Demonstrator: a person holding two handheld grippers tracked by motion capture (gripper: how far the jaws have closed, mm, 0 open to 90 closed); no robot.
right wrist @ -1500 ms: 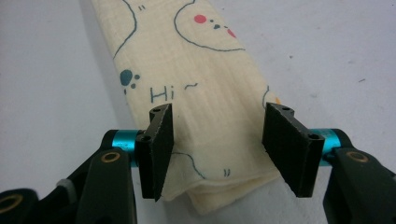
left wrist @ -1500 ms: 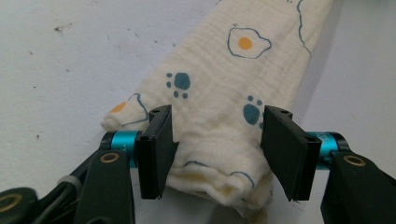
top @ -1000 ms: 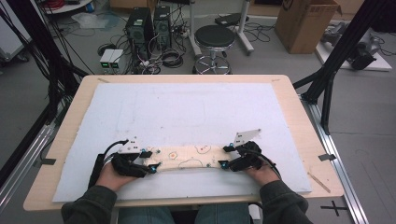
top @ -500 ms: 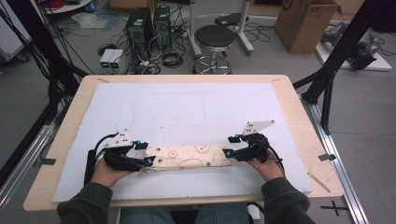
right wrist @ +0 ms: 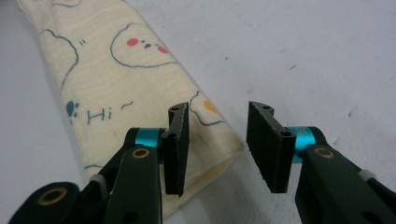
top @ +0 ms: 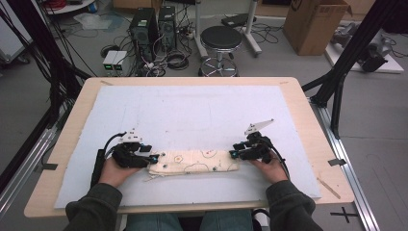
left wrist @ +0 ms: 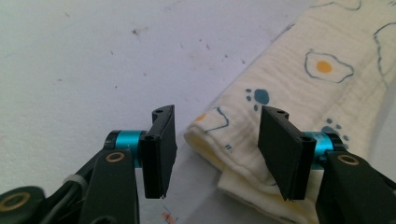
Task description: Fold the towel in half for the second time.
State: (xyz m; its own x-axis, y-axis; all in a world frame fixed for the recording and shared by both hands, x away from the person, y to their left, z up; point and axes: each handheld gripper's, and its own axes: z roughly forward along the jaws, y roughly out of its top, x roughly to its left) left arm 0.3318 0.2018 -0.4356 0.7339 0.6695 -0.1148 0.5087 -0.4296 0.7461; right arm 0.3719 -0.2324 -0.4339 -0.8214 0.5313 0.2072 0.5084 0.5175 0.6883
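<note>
High view shows the folded cloth (top: 195, 162) lying on the desk (top: 308, 101) between both hands. Left gripper (left wrist: 217, 140) and right gripper (right wrist: 217, 140) have just been closing, jaws apart around its end corners. Soft, light, floppy; best pinched at those corners.

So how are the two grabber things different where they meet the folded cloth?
The left gripper has the cloth's corner lying between its jaws, while the right gripper has the corner beside one jaw, with bare mat in the gap. The left gripper sits at the cloth's left end, the right gripper at its right end. Both are open, black with teal parts, and have just been closing.
</note>
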